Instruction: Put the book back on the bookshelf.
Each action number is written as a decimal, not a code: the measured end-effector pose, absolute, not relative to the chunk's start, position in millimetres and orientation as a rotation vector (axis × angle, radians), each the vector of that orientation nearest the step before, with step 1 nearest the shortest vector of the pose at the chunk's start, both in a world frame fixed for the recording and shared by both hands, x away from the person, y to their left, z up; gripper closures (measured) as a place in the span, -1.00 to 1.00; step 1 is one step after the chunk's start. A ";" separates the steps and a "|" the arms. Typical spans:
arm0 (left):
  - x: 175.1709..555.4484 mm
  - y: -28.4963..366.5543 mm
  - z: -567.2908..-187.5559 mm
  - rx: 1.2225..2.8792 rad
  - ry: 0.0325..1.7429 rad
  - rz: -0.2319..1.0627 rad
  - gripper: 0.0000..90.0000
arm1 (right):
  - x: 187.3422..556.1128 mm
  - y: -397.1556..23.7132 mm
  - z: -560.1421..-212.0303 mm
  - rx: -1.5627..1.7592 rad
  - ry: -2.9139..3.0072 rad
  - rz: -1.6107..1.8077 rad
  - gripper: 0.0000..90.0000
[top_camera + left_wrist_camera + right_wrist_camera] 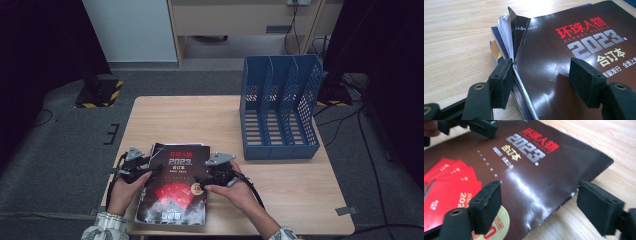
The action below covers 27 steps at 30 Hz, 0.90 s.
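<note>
High view: black magazine (pixel 176 185) lies atop a stack at the table's (pixel 280 190) near-left edge, blue file rack (pixel 280 107) well apart, open table between. Left gripper view: left gripper (pixel 541 82) open, one pad at the spine, other over the cover; get it under the whole edge. Right gripper view: right gripper (pixel 539 207) open, straddling the right edge, nothing pinched.

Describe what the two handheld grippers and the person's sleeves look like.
Each is a black handheld device: the left gripper and right gripper both carry a grey three-cornered plate on top and trail a black cable. Their jaws end in blocky black foam-like pads, fixed on arms with brass-coloured rivets. The person's sleeves are light with a dark pattern.
</note>
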State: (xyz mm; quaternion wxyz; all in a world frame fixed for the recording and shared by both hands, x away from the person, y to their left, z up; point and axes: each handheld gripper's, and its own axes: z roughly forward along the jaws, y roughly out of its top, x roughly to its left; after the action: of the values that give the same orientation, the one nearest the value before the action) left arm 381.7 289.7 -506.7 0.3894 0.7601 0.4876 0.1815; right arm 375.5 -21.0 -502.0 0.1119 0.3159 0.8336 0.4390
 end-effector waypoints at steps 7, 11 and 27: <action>381.0 289.7 -507.1 1.935 1.234 0.469 -0.20 | 381.1 -29.2 -514.4 1.003 2.482 1.306 -0.67; 381.6 289.0 -506.7 1.938 1.237 0.466 -0.20 | 380.8 -28.2 -519.6 1.033 2.497 1.343 -0.68; 381.4 288.0 -507.2 1.934 1.241 0.470 -0.23 | 379.6 -22.9 -524.6 1.045 2.571 1.410 -0.70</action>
State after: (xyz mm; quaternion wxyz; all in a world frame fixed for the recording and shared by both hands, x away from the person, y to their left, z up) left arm 381.4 288.0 -507.2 0.3877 0.7600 0.4878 0.1849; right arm 379.6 -22.9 -524.6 0.0141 0.3356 0.8258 0.4530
